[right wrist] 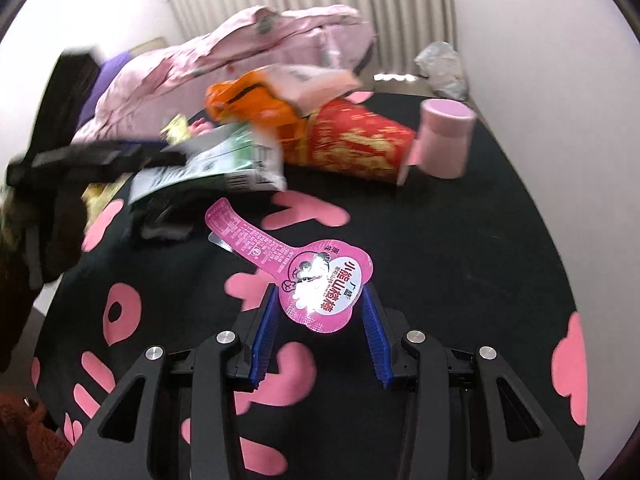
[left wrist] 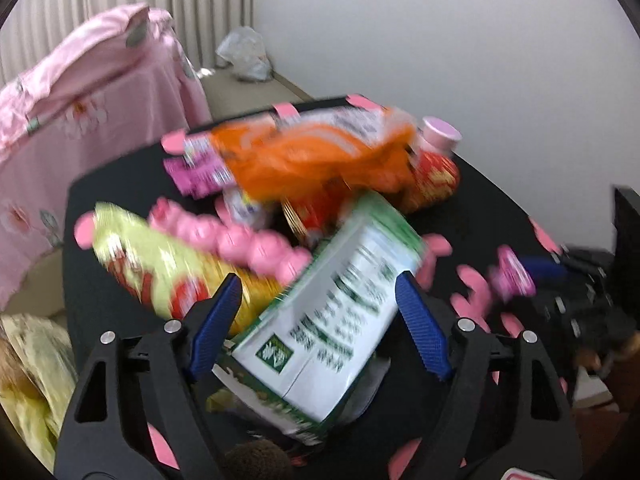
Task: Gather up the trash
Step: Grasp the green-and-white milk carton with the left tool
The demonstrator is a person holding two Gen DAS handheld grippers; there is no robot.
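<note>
A green-and-white carton (left wrist: 336,312) lies tilted on the black table (left wrist: 492,204), between the blue pads of my left gripper (left wrist: 319,280). The jaws stand wide and the carton is blurred against them, so it is not gripped. In the right wrist view the same carton (right wrist: 224,164) lies beside the blurred left gripper (right wrist: 100,156). My right gripper (right wrist: 319,288) is shut on a pink lollipop-shaped wrapper (right wrist: 320,280), both pads at the edges of its round head. The left wrist view shows that wrapper (left wrist: 514,276) held above the table at the right.
A heap lies beyond the carton: an orange bag (left wrist: 312,152), a red cup (left wrist: 434,176) with a pink lid (left wrist: 440,132), a yellow-green snack bag (left wrist: 152,256) and a pink bumpy piece (left wrist: 228,236). Pink bedding (left wrist: 80,100) is on the left, a white plastic bag (left wrist: 244,54) by the wall.
</note>
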